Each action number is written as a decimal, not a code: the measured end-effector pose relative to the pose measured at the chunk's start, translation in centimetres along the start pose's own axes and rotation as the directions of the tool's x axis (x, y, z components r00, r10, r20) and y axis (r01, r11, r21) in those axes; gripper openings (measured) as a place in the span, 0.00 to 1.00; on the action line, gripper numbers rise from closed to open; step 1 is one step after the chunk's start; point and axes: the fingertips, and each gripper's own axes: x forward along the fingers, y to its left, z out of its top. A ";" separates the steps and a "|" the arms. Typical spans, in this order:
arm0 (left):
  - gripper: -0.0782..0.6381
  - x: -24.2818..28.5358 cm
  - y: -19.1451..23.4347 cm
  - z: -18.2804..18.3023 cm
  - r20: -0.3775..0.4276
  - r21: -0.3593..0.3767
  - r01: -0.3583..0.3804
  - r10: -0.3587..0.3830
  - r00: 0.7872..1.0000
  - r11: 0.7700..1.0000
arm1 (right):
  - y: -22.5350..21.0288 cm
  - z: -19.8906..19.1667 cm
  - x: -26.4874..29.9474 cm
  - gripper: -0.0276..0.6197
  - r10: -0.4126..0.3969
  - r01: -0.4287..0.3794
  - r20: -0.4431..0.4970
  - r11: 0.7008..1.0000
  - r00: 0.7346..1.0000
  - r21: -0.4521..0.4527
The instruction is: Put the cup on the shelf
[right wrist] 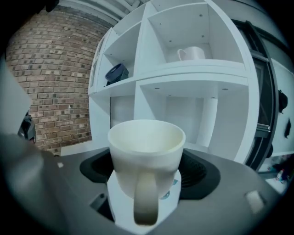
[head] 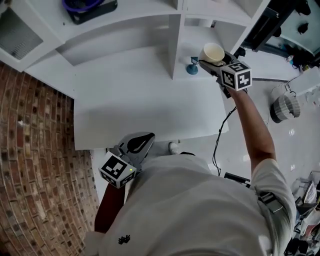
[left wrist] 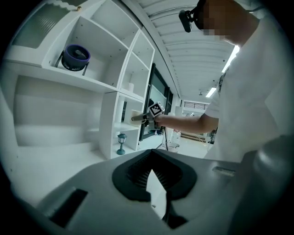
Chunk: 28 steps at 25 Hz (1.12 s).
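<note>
Your cup (head: 212, 52) (right wrist: 146, 156): cream-white, upright, mouth up, handle turned back toward the right hand-held gripper (head: 210, 62) (right wrist: 147, 186) clamping it. It sits far right, at the front of the white shelf's (head: 175, 45) lower right bay.

The cup (right wrist: 146, 149) covers where the right tongs (right wrist: 147, 183) grip it; from the left tongs (left wrist: 154, 179) it looks too small to tell. Up-left of the right tongs a dark thing (head: 90, 7) is cut off; above them the shelf (right wrist: 193, 69) hides a mug (right wrist: 192, 53) base.
</note>
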 end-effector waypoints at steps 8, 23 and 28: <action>0.12 3.6 3.0 1.3 -0.001 -0.036 -0.092 0.092 0.996 0.995 | -5.5 0.4 6.2 0.71 0.029 -0.029 -0.018 1.000 0.999 -0.012; 0.12 6.3 5.6 2.0 -0.028 -0.098 -0.226 0.224 0.974 0.969 | -10.3 -0.5 14.4 0.71 0.063 -0.063 -0.042 0.998 0.997 0.006; 0.12 6.5 5.8 1.9 -0.032 -0.111 -0.248 0.246 0.969 0.962 | -10.5 -0.1 15.4 0.71 0.072 -0.071 -0.032 0.997 0.997 0.007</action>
